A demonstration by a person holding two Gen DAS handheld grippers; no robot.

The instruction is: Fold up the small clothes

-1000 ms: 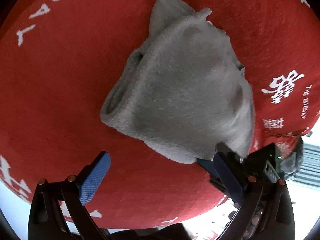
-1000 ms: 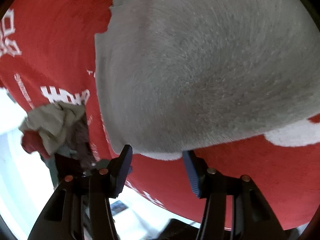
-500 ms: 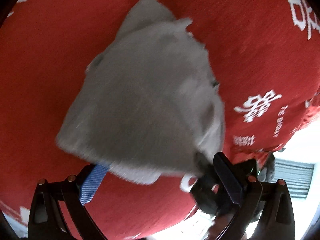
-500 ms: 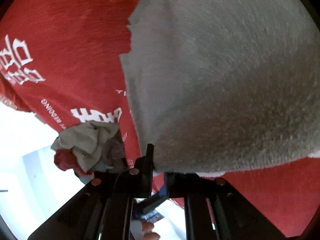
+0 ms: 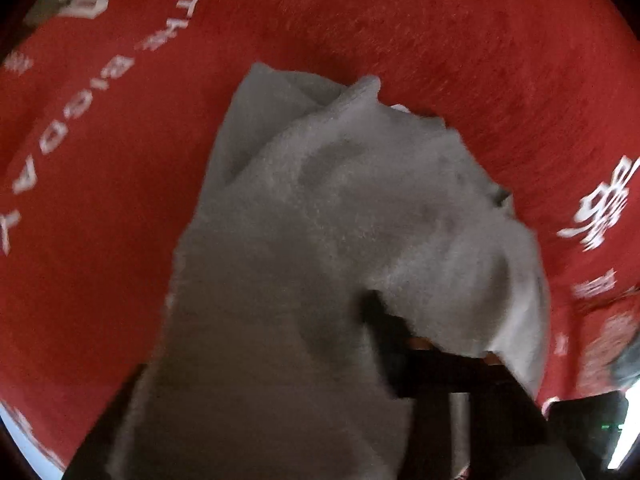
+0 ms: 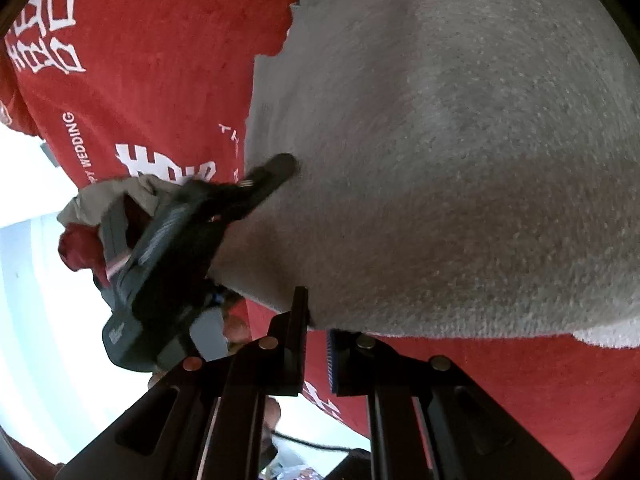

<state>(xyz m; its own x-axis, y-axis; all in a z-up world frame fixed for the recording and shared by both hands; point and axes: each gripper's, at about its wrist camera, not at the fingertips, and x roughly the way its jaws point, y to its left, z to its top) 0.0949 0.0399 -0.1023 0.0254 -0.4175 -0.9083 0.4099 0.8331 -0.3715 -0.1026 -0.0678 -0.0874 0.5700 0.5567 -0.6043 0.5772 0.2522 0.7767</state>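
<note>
- Grey fleecy garment (image 5: 340, 240), soft and nubbly, folded over itself with a layer showing at its upper left edge.
- It fills the frame's middle down to the bottom, on a red cloth (image 5: 120, 200) with white lettering.

Cloth (image 5: 340, 240) on table cover (image 5: 480, 60); clothes pile (image 6: 104, 200) at cover's edge, left of cloth.

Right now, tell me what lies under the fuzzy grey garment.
Under the fuzzy grey garment lies the red cloth with white lettering, showing all round it. The garment drapes over the left gripper, hiding its closing jaws. Anything else beneath is covered.
</note>
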